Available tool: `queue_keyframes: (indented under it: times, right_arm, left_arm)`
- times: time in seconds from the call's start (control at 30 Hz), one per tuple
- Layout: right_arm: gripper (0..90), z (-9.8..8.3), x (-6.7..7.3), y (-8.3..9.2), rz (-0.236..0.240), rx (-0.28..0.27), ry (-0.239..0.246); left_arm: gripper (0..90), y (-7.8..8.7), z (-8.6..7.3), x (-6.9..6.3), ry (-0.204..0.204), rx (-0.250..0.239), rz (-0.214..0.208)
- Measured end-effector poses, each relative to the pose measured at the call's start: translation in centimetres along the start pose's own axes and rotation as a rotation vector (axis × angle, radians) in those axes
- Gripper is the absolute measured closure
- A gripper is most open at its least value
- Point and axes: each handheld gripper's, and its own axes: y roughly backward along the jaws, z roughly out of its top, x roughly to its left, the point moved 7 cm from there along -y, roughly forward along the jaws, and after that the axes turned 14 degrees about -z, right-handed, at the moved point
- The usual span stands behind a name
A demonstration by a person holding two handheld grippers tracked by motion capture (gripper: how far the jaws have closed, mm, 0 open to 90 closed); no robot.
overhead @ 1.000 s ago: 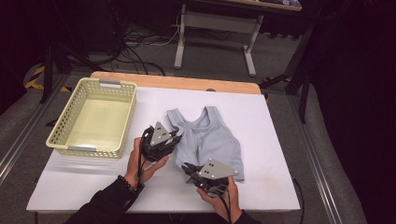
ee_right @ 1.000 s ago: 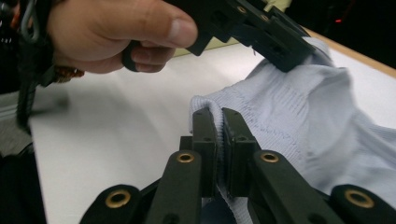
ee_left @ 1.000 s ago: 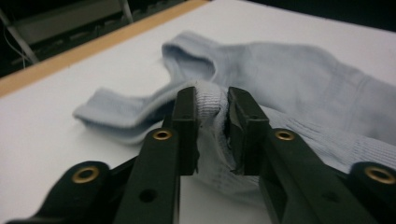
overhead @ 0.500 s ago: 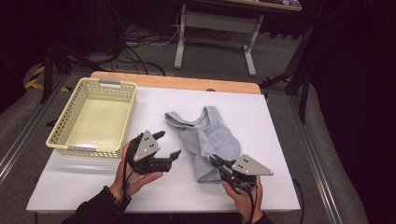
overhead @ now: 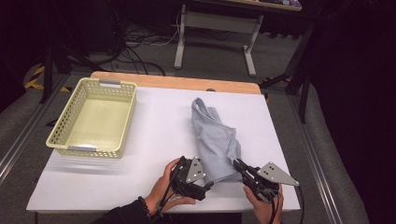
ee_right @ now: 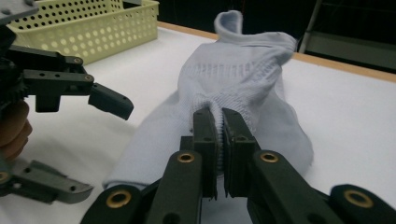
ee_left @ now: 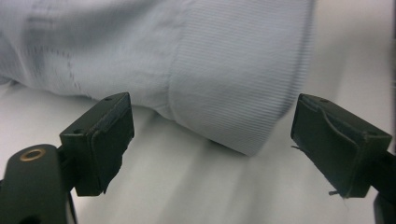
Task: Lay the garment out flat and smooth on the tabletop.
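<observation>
Clearly soft, light top [overhead: 215, 140]: right claw [ee_right: 220, 122] pinches its near hem; left claw [ee_left: 212, 135], just opened wide, holds nothing.

Open tabletop [overhead: 159, 126] lies between the basket [overhead: 93, 116] and the folded garment [overhead: 215, 140], passable.

Your left gripper [overhead: 205, 185] has just been opening, jaws wide with nothing between them; your right gripper [overhead: 239, 164] is clamped tight, both low.
</observation>
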Motion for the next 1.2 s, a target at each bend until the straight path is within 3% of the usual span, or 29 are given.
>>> queue_keyframes:
  times: [0.2, 0.33, 0.47, 0.53, 0.63, 0.77, 0.9, 1.0, 1.07, 1.2]
  right_arm:
    - [85.3, -1.6, -0.9, 0.0, -0.016, 0.045, -0.015]
    - [85.0, -2.6, -1.2, -0.2, -0.025, 0.077, -0.011]
    - [83.4, -3.7, -1.5, -0.4, -0.034, 0.121, -0.018]
    - [76.0, -4.1, -1.8, -0.5, -0.039, 0.148, -0.023]
    - [56.4, -4.6, -2.3, -0.7, -0.062, 0.187, -0.029]
    - [47.3, -3.8, -2.7, -0.4, -0.062, 0.143, -0.033]
    - [43.7, -2.9, -2.8, -0.1, -0.064, 0.098, -0.027]
    - [43.6, -2.5, -2.9, -0.2, -0.055, 0.079, -0.033]
    - [46.3, -2.1, -3.2, -0.4, -0.061, 0.068, -0.033]
    - [48.0, -1.3, -3.5, -2.0, -0.051, 0.078, -0.033]
  left_arm:
    - [16.1, -1.3, -1.0, 0.5, 0.022, 0.072, 0.003]
    - [19.5, -1.6, -1.0, 0.4, -0.007, 0.108, 0.01]
    - [24.2, -2.0, -1.2, 0.4, -0.01, 0.153, 0.013]
    - [28.0, -2.0, -1.2, 0.5, 0.005, 0.155, -0.016]
    - [38.2, -2.0, -1.2, 0.4, 0.006, 0.156, -0.058]
    - [54.2, -1.9, -1.2, 0.3, 0.0, 0.153, -0.101]
    - [72.3, -1.7, -1.2, 0.6, -0.031, 0.16, -0.082]
    - [77.6, -1.0, -1.5, 1.0, -0.062, 0.173, -0.064]
    - [78.5, -0.6, -1.8, 1.2, -0.059, 0.178, -0.07]
    - [79.6, 1.0, -2.2, 2.0, -0.073, 0.188, -0.052]
